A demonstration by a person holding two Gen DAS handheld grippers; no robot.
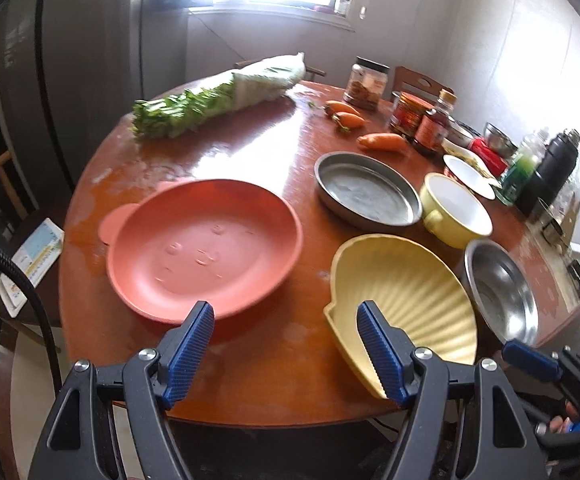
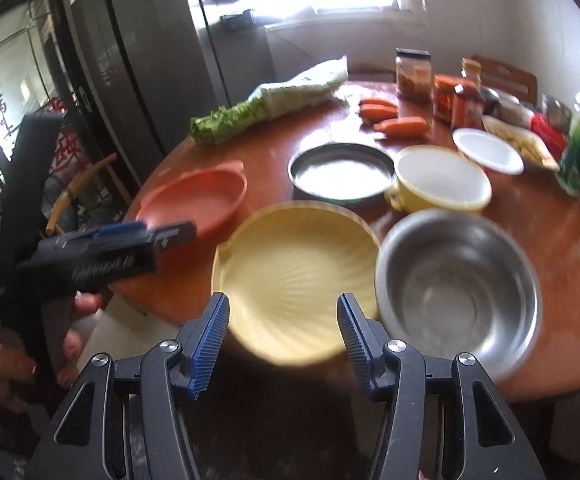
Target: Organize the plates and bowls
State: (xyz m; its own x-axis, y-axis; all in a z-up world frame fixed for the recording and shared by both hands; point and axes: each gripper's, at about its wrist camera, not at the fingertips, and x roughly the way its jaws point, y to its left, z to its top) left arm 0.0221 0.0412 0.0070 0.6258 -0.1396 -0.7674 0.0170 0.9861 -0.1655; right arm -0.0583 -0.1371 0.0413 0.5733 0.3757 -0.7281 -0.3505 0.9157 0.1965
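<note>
A pale yellow shell-shaped plate (image 1: 410,296) (image 2: 298,272) lies at the table's near edge. To its left sits a pink plate with ears (image 1: 205,248) (image 2: 197,196), to its right a steel bowl (image 1: 502,292) (image 2: 458,284). Behind them are a round steel pan (image 1: 366,194) (image 2: 342,172), a yellow bowl with a white inside (image 1: 456,210) (image 2: 442,180) and a small white bowl (image 1: 468,176) (image 2: 488,150). My left gripper (image 1: 285,316) (image 2: 149,236) hangs open over bare table between the pink and yellow plates. My right gripper (image 2: 282,308) (image 1: 530,354) is open just short of the yellow plate, and its pads do not touch it.
On the round wooden table (image 1: 249,380), cabbage (image 1: 217,100) and carrots (image 1: 382,141) lie at the back. Jars and bottles (image 1: 430,120) crowd the right side. A fridge (image 2: 137,48) and a chair (image 2: 85,184) stand left. A hand (image 2: 69,344) holds the left gripper.
</note>
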